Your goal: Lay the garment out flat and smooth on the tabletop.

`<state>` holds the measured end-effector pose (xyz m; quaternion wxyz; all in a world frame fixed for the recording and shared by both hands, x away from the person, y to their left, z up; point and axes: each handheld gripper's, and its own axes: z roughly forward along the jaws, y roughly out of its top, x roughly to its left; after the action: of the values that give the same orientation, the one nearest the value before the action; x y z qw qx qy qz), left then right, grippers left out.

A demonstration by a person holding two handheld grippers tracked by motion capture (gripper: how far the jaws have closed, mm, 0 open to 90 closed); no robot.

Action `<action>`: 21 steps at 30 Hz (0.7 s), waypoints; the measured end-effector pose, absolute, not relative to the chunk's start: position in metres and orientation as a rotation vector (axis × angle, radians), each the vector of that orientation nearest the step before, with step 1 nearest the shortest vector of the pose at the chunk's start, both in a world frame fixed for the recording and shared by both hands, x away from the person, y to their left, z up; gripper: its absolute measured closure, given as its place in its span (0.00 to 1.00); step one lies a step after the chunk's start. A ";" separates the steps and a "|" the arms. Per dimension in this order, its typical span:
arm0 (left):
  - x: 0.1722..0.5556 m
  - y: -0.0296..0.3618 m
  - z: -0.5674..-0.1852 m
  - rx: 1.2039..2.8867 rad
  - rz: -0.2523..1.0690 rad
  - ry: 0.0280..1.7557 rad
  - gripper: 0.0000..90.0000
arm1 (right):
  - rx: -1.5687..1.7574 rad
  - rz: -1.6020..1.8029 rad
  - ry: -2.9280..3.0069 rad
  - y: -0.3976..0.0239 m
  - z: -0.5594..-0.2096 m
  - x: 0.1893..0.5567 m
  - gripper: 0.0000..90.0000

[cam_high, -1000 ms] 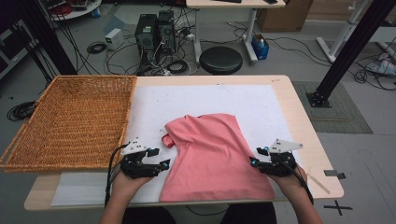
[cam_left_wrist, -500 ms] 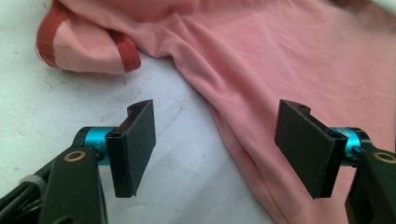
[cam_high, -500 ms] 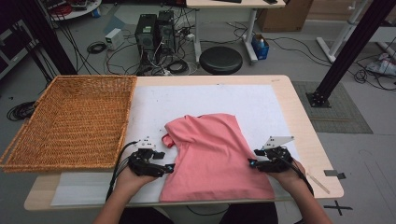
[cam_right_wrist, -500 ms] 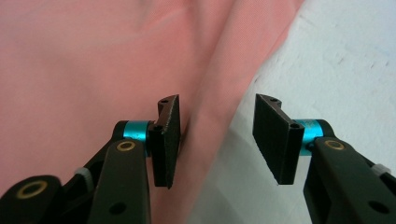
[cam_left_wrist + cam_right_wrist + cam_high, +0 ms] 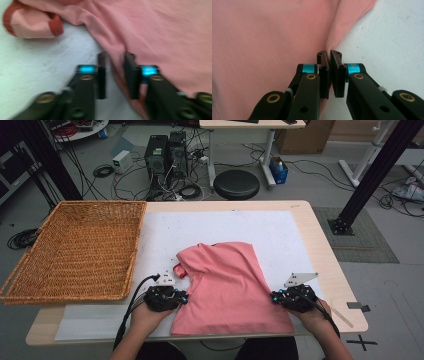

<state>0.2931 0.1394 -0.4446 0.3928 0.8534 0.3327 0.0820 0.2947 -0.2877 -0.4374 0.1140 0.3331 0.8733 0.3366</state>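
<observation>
A pink shirt lies folded on the white sheet, its dark-cuffed sleeve sticking out at the left. My left gripper is at the shirt's left edge. In the left gripper view its jaws have just been closing and straddle the hem, with a narrow gap of white sheet still showing between them. My right gripper is at the shirt's right edge. In the right gripper view its jaws have just closed and pinch a fold of the pink cloth.
A large wicker basket sits on the table's left part, overhanging the left edge. The white sheet covers the table beyond the shirt. A black stool, computers and cables stand on the floor behind.
My left gripper has slid right to the shirt's left edge. Both pairs of jaws have narrowed from wide apart; the right pair now pinches the cloth.
</observation>
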 end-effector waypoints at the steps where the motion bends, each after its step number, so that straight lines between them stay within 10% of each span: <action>1: 0.290 0.139 -0.445 2.165 0.224 0.833 0.95 | 0.973 0.993 2.549 -0.288 -0.437 0.294 0.96; 17: 0.234 0.187 -0.441 2.022 0.171 0.846 0.96 | 0.954 1.064 2.527 -0.290 -0.442 0.241 0.94; 21: 0.238 0.183 -0.438 2.014 0.193 0.876 0.70 | 1.017 1.089 2.443 -0.292 -0.439 0.242 0.68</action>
<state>0.2381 0.1832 -0.4384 0.4513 0.8152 0.3545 0.0780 0.2417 -0.2922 -0.4390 0.1395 0.3520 0.8454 0.3767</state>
